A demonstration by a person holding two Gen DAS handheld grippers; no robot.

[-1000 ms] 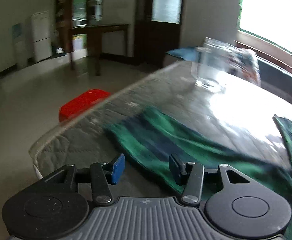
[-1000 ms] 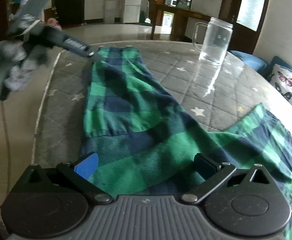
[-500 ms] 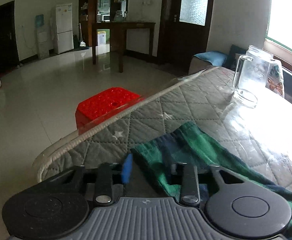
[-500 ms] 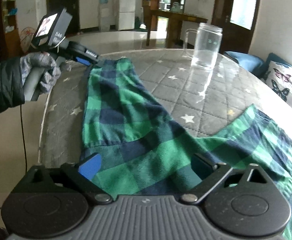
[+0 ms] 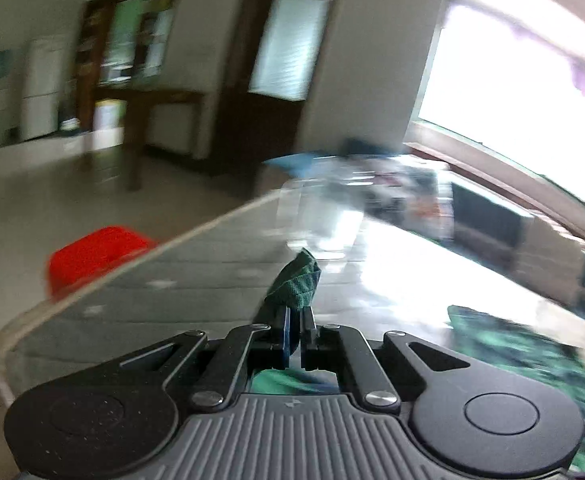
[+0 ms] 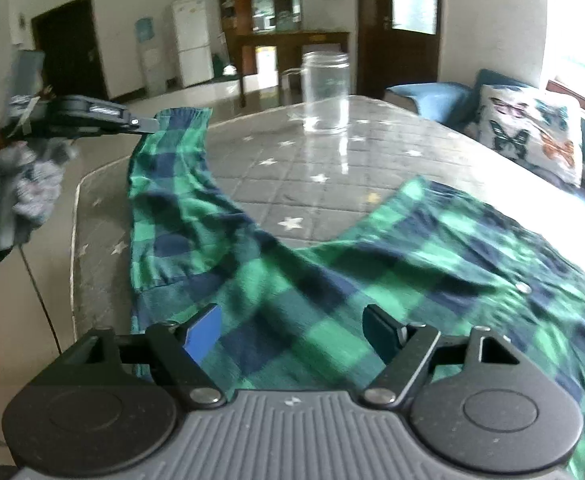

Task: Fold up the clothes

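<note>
The green-and-navy checked flannel garment (image 6: 332, 280) lies spread over the near part of the grey quilted star-print tabletop (image 6: 332, 168). Your left tool (image 5: 295, 320) pinches only its far sleeve end; that thin bite could slip as you lift. Your right tool (image 6: 292, 324), angled down, has been narrowing but is still spread, touching nothing, so the body may drag toward the clear glass mug (image 6: 326, 92).

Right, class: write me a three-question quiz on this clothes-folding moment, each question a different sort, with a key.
1. True or false: the left gripper is shut on the shirt.
2. Which gripper has its jaws apart over the shirt? A left, B right.
3. Fill in: the clear object standing on the table beyond the shirt is a ____.

Key: 1 true, it pinches a sleeve end. 2 B. 3 jar.
</note>
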